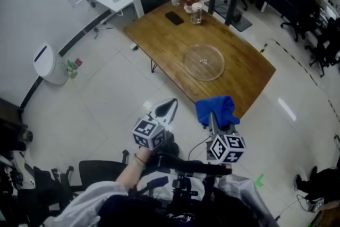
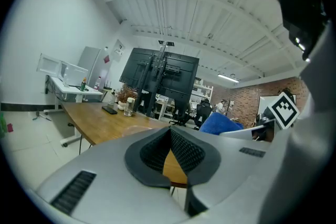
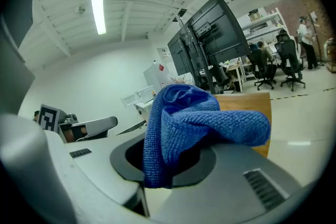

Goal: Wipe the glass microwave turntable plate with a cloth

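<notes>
Right claw [image 1: 213, 118] clamps blue cloth [image 3: 189, 118]; left claw [image 1: 169, 106] closed, empty; glass turntable plate [image 1: 204, 61] ahead on tabletop [image 1: 159, 29], nearer right.

grippers [image 1: 168, 108] [image 1: 213, 119]: 2 | cloth [image 1: 217, 109]: 1 | glass plate [image 1: 204, 61]: 1 | wooden table [image 1: 159, 29]: 1

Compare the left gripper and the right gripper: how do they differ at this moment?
The left gripper has its jaws together with nothing between them; the right gripper has its jaws shut on a blue cloth. In the head view the left gripper shows over the floor, the right gripper at the edge of the wooden table. Both are short of the glass plate.
</notes>
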`<action>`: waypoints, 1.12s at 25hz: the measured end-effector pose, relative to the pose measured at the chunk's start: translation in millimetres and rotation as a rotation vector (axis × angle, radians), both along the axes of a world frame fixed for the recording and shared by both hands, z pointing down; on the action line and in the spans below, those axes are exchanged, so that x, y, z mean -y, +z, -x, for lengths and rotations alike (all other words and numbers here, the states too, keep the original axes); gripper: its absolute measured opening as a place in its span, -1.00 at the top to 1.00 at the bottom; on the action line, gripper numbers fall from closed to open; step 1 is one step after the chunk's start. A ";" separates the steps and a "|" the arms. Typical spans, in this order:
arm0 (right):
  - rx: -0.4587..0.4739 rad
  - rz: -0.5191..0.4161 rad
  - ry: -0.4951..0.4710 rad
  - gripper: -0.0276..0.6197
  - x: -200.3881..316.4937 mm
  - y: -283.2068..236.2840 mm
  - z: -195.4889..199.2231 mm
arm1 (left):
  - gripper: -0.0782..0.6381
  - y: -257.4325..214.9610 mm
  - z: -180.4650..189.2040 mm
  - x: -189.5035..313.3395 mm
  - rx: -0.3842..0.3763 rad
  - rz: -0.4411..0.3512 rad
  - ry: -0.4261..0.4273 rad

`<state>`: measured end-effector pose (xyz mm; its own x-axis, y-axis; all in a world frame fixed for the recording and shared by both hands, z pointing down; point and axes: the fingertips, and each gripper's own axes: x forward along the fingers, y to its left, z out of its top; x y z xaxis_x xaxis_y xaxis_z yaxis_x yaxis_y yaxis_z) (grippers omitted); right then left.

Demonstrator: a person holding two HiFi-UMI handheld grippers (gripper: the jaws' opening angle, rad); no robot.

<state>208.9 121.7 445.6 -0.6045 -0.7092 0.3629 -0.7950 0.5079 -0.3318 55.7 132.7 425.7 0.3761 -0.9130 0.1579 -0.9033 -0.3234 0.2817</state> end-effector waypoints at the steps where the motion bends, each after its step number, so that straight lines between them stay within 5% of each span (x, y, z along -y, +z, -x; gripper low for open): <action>1: 0.001 0.011 0.005 0.67 5.9 2.9 11.1 | 0.78 0.9 12.9 8.0 0.000 0.000 0.000; 9: -0.043 0.039 0.070 0.67 41.0 14.3 78.0 | 0.78 22.6 94.9 65.8 -0.021 0.038 0.033; 19: -0.104 0.086 0.175 0.67 75.4 20.0 58.3 | 0.78 56.6 91.0 101.7 -0.105 0.101 0.093; 28: -0.118 0.118 0.124 0.67 134.1 38.1 83.7 | 0.78 81.6 129.4 148.5 -0.172 0.168 0.008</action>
<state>125.2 -12.4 483.6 -0.4637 -0.7240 0.5106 -0.8858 0.3671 -0.2840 -73.7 -15.8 507.3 0.4174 -0.8764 0.2404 -0.8350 -0.2655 0.4819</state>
